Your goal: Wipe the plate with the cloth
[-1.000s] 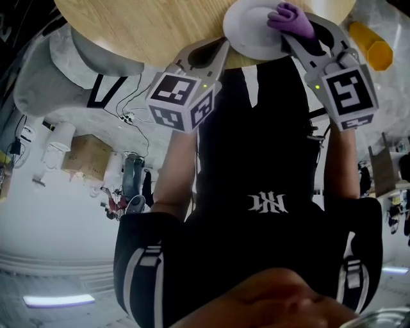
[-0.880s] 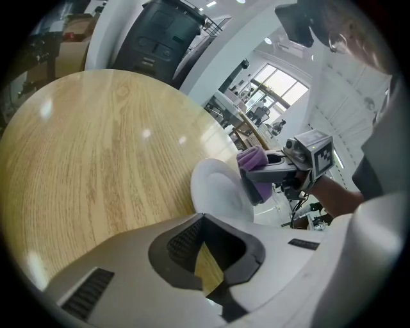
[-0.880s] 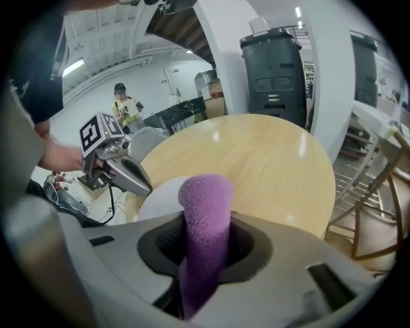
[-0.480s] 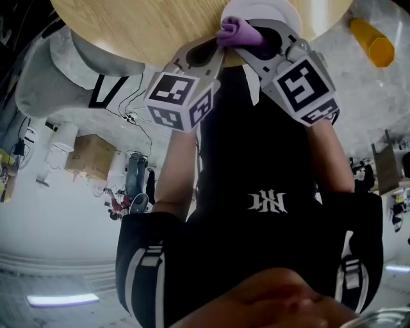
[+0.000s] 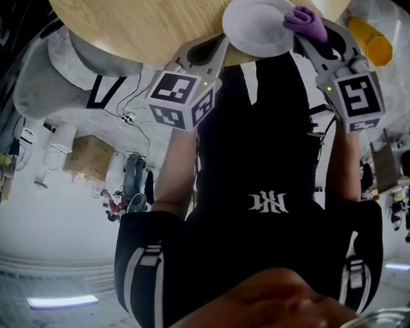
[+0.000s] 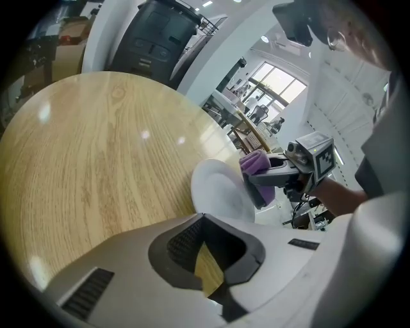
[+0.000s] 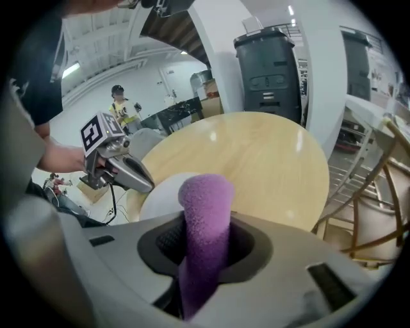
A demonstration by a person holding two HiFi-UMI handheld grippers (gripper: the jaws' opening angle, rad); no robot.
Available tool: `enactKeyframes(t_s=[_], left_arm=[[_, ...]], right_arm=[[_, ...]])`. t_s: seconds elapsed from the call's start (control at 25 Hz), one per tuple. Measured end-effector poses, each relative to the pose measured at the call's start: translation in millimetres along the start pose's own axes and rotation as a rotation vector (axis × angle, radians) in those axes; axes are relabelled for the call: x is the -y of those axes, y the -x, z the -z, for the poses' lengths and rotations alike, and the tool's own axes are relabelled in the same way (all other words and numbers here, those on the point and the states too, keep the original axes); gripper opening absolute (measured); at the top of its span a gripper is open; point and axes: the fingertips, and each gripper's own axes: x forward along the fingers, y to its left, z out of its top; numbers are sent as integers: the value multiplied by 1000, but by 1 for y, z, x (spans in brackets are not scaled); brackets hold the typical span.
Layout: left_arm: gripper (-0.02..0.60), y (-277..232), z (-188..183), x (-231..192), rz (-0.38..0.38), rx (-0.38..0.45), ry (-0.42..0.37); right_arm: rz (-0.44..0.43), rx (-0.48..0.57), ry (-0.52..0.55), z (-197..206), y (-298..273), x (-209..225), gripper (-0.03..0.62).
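Left gripper [image 5: 221,45] closed, angled down; right gripper [image 5: 315,35] clamps the cloth [image 5: 305,17].

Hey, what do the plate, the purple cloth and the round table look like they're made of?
Plate: smooth, white, faintly glossy, so ceramic or melamine; the look doesn't settle which. Cloth: purple, with a nubby matte pile, likely microfibre or terry. Table: pale wood grain with sharp light glints, so lacquered wood or wood-look laminate.

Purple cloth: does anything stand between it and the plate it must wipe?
Nothing visible does. The purple cloth, clamped in the right gripper, sits right at the edge of the plate.
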Motion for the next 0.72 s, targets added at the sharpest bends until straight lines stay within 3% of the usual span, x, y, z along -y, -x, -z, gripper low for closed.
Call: enactKeyframes(t_s=[0.08,0.16,0.32,0.4,0.56,0.72], left_arm=[[6,0,0,0,1,-2,-2],[6,1,1,0,1,-3,-4],[6,1,1,-1,-7,-7,-15],[6,1,2,-1,-10,-8,-16],[6,0,3,2,-7,-6,-19],[6,-1,3,1,-7,-4,-18]], right_arm=[[-12,5,37,-3,4,-7,103],[-81,18,74,-13,1,-32,103],[-248,35,9,-24,-27,-92,103],[-271,56,1,-22,-40,-105,103],[-203,72,13,-13,-33,-87,103],[-56,62,-35,1,-6,-29,103]])
